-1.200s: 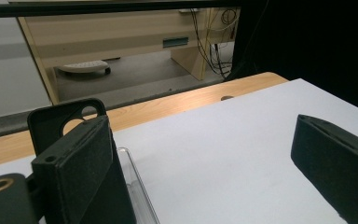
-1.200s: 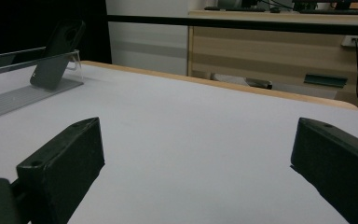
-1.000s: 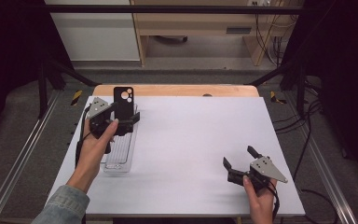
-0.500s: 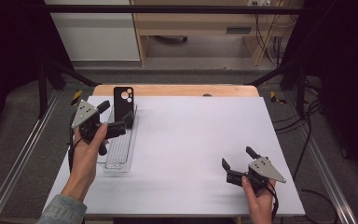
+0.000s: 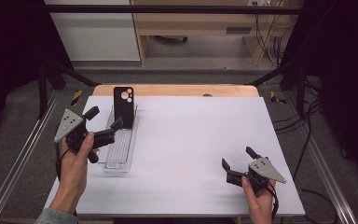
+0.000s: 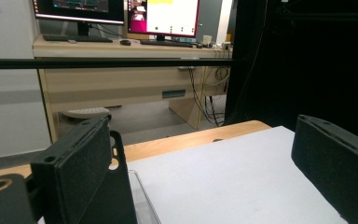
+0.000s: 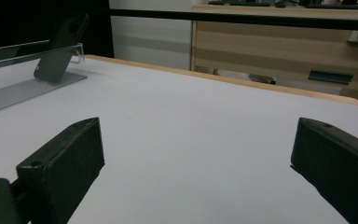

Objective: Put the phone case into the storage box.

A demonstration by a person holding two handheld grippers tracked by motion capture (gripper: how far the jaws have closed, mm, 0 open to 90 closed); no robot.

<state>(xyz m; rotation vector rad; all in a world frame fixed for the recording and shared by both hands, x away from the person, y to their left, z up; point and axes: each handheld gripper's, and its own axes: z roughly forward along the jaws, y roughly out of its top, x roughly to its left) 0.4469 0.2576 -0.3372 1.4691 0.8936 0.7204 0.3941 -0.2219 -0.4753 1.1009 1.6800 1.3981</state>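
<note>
A black phone case (image 5: 123,106) stands upright at the far end of a clear plastic tray (image 5: 118,151) on the left of the white table. My left gripper (image 5: 106,116) hovers just left of the case, open, with nothing between its jaws. From the left gripper view the case (image 6: 120,186) peeks out behind the left jaw, beside the tray's rim (image 6: 142,200). My right gripper (image 5: 237,157) rests open and empty near the front right of the table. In the right gripper view, the case (image 7: 60,46) leans in the tray (image 7: 18,88) far off to the left.
The white table top (image 5: 191,135) has a wooden strip (image 5: 182,90) along its far edge. Metal rails (image 5: 21,163) run along both sides. A wooden desk (image 5: 191,28) stands beyond the table, and cables (image 5: 307,140) hang at the right.
My left gripper has drawn back to the left and toward the person, away from the phone case, which stays standing in the tray. The right gripper has barely moved.
</note>
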